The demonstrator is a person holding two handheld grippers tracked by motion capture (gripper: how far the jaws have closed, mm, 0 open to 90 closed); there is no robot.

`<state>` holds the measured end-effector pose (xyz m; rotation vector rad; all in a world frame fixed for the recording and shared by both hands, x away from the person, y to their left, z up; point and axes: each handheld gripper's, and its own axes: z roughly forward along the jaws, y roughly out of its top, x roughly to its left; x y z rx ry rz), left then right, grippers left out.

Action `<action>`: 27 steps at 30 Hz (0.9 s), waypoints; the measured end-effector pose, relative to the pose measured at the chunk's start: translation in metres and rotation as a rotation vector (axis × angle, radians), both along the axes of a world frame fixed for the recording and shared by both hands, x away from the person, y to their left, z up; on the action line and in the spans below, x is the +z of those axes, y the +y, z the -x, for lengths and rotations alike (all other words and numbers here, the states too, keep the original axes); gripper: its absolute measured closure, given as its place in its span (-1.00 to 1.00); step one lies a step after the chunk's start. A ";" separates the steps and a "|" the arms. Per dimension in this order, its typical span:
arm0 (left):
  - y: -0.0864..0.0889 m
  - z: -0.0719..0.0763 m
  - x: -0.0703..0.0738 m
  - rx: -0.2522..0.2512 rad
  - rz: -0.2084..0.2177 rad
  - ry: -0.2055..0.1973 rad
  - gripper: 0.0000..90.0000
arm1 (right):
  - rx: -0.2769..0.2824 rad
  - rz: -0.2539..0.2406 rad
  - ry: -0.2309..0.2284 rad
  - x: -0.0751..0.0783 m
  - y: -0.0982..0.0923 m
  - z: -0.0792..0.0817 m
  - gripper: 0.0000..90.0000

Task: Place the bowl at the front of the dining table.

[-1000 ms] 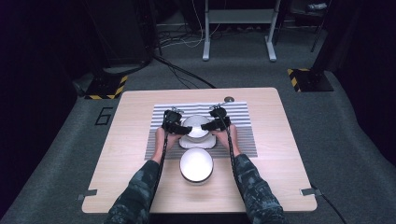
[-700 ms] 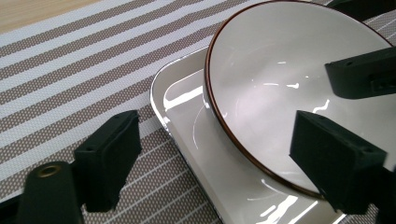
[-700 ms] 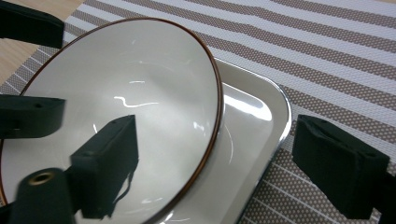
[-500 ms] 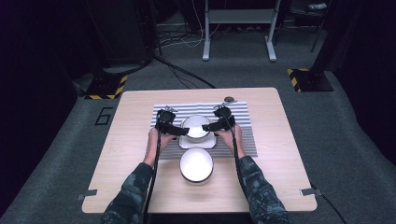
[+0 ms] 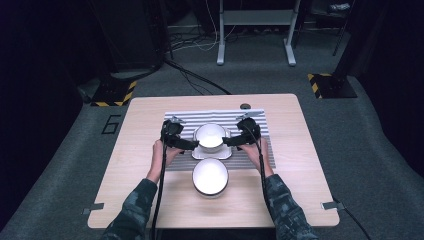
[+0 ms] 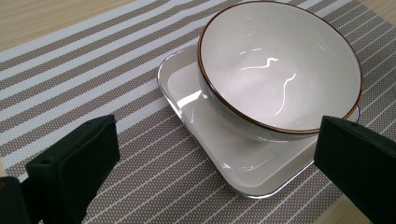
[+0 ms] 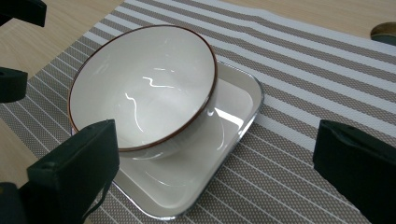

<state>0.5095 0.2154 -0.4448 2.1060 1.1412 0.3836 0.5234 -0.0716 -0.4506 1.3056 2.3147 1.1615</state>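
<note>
Both hand-held grippers — left, right — now open, drawn slightly apart from bowl resting in square dish; placement looks complete.

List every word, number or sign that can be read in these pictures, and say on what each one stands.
"6": a large dark numeral on the grey floor, left of the table.
The bowls, the tray and the striped mat carry no text that shows.

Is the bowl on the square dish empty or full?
Empty: the bowl on the square dish shows bare glossy white inside, with light reflections.
</note>
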 end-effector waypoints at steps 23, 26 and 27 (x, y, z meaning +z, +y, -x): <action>0.042 0.047 -0.018 0.019 -0.008 -0.006 -1.00 | -0.040 0.007 -0.057 -0.007 -0.042 0.051 -1.00; 0.047 0.053 -0.021 0.024 -0.011 -0.004 -1.00 | -0.041 0.014 -0.064 -0.010 -0.047 0.056 -1.00; 0.048 0.055 -0.022 0.021 -0.017 -0.004 -1.00 | -0.046 0.013 -0.069 -0.011 -0.048 0.059 -1.00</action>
